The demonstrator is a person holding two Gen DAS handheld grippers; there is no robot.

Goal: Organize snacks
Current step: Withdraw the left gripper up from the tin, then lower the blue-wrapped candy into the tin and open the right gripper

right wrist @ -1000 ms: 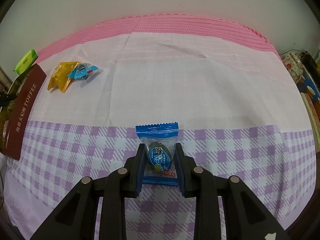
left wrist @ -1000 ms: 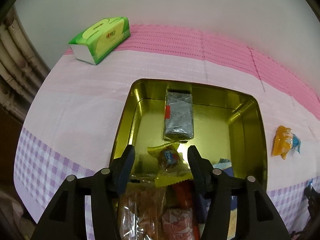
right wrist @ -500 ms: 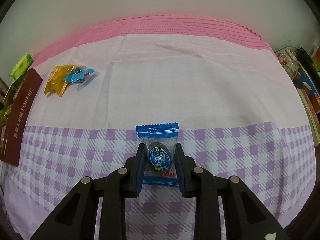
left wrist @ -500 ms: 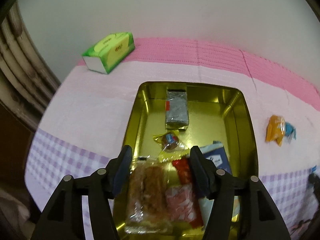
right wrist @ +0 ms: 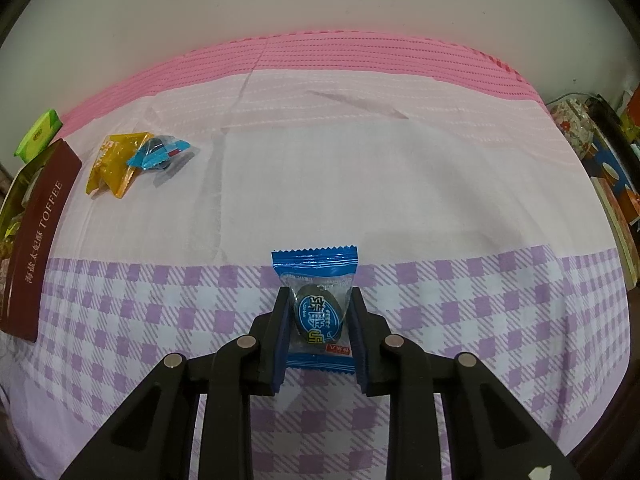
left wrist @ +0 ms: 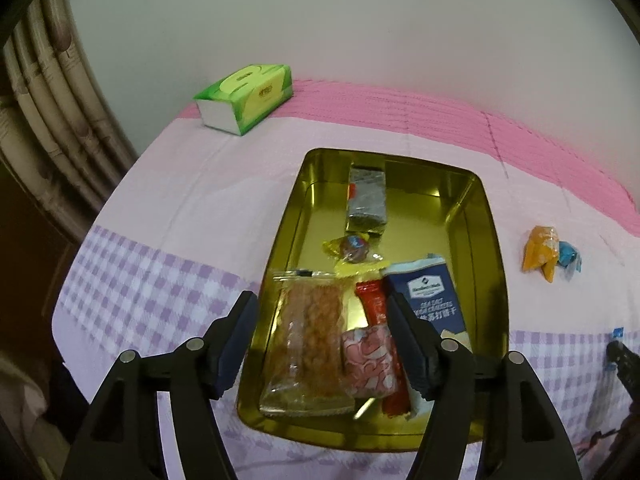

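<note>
We see our right gripper [right wrist: 318, 320] pinching a blue-wrapped candy [right wrist: 316, 312] between its two fingers, the packet's serrated top edge standing clear beyond the fingertips, over the purple-checked part of the tablecloth [right wrist: 400, 184]. Our left gripper [left wrist: 322, 316] hangs with its jaws spread wide and nothing between them, above the near end of the gold tin [left wrist: 494, 280].

Inside the tin lie a clear bag of brown crisps [left wrist: 310, 336], a red-and-pink packet [left wrist: 374, 344] just beside it, a navy cracker box [left wrist: 430, 296] toward the right wall, a yellow-wrapped sweet [left wrist: 352, 246] in the middle and a silver-grey packet [left wrist: 366, 200] at the far end.

Two snacks lie outside on the pale pink cloth, right of the tin — a yellow wrapper [right wrist: 116, 164] and a smaller blue wrapper [right wrist: 158, 154] touching it. From the right wrist view the tin's maroon side, lettered TOFFEE, stands at the left edge. A green tissue box [left wrist: 246, 98] sits at the far left corner, near the wall — well apart from the tin.
</note>
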